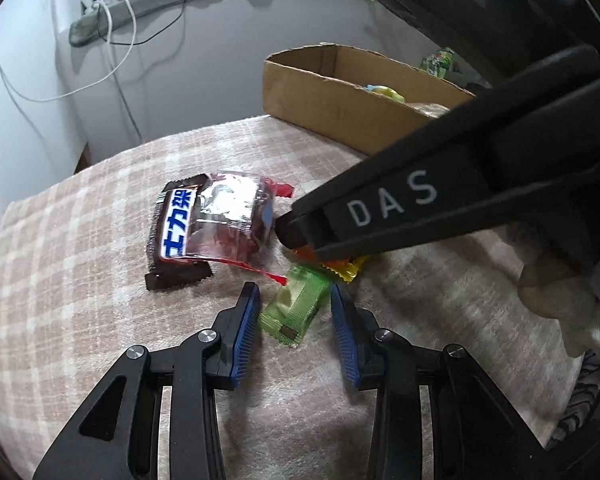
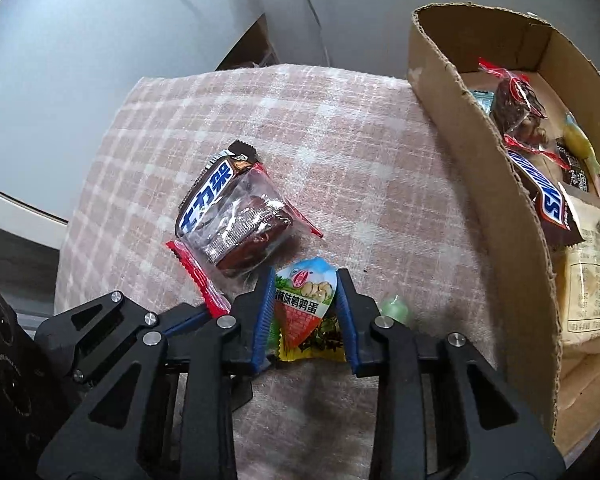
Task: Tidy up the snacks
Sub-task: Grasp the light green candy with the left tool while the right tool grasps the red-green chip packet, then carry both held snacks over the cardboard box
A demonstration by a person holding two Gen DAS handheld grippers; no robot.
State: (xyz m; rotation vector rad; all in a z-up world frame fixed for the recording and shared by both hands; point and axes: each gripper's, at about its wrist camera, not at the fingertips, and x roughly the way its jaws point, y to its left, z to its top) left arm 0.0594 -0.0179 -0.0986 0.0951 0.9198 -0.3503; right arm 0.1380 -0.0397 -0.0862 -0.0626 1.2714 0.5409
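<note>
On the pink checked cloth (image 1: 80, 264) lie a brown Snickers bar (image 1: 176, 236), a clear red-edged packet (image 1: 236, 220) over it, and a green sachet (image 1: 296, 308). My left gripper (image 1: 296, 300) is open with its blue pads either side of the green sachet. My right gripper (image 2: 305, 280) has its blue pads either side of a yellow quail-egg packet (image 2: 306, 312), touching it; in the left wrist view its black fingers (image 1: 300, 232) sit over that packet (image 1: 346, 270). The Snickers bar (image 2: 210, 196) and clear packet (image 2: 244, 232) lie just beyond.
A cardboard box (image 2: 480, 168) stands to the right, holding a Snickers bar (image 2: 544, 196), a red-edged packet (image 2: 516, 108), a paper bag (image 2: 592, 268) and other snacks. It shows at the back in the left wrist view (image 1: 320, 100). White cables (image 1: 112, 40) hang behind.
</note>
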